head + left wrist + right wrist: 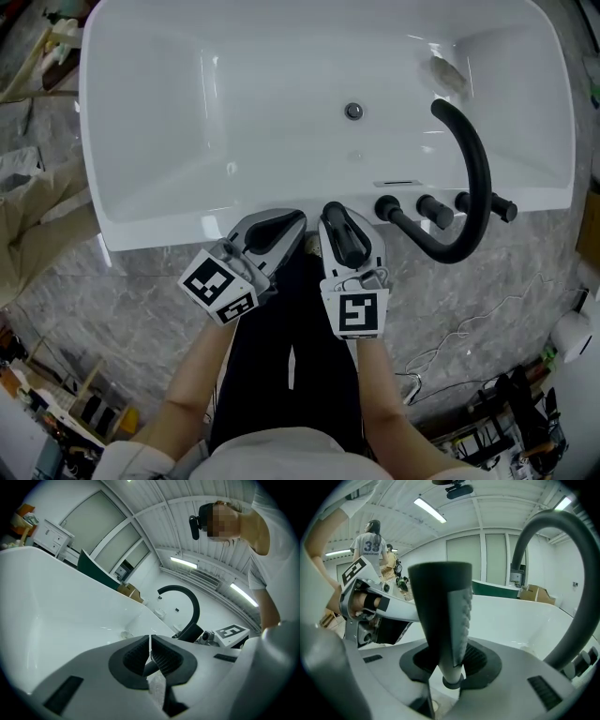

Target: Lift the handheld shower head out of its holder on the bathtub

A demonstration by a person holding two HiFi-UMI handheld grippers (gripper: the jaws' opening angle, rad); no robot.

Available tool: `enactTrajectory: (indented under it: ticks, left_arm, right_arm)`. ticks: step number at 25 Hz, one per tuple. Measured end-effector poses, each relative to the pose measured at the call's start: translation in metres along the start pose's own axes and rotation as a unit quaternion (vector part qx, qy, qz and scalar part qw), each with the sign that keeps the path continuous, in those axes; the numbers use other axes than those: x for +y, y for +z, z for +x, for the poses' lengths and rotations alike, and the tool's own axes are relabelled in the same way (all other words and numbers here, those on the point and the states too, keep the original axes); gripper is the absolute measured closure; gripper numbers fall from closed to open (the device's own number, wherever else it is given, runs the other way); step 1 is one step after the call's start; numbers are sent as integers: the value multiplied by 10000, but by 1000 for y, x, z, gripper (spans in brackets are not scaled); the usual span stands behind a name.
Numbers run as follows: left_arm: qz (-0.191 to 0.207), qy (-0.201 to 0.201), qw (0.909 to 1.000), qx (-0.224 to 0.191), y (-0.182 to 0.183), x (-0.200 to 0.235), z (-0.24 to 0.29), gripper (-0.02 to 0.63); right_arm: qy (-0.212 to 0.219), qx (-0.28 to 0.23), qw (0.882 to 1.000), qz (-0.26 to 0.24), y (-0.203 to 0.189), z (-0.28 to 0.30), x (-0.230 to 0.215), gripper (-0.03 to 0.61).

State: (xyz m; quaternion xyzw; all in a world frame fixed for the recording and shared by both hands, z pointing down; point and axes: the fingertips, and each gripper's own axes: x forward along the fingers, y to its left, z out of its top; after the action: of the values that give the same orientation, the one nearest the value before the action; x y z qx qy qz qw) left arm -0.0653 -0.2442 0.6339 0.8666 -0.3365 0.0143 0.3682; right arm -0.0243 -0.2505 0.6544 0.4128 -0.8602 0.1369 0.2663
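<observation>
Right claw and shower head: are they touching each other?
Touching. The right gripper view shows the shower head held in the right claw: both pads press its handle, with no gap.

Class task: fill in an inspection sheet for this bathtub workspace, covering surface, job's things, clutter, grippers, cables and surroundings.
Surface: glossy white bathtub on grey marbled floor.
Job's things: black-and-grey handheld shower head upright at the near rim, beside a curved black spout and black knobs.
Clutter: crumpled beige sheet left of the tub.
Grippers: right gripper shut on the shower head; left gripper shut, empty.
Cables: thin white cable on the floor.
Surroundings: person in white shirt, cardboard boxes.
</observation>
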Motion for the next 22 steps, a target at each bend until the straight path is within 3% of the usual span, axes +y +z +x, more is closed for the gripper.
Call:
enactTrajectory:
  ticks: [12,22]
  left_arm:
    - [79,-132,9999,-19,7,-13,-1,594]
    - [318,-180,9993,-76,26,-27,-12,594]
  right_arm:
    - [-190,-67,9998,-48,2,-4,0,462]
    - [-283,-291,9990,-177,29,-24,-2,462]
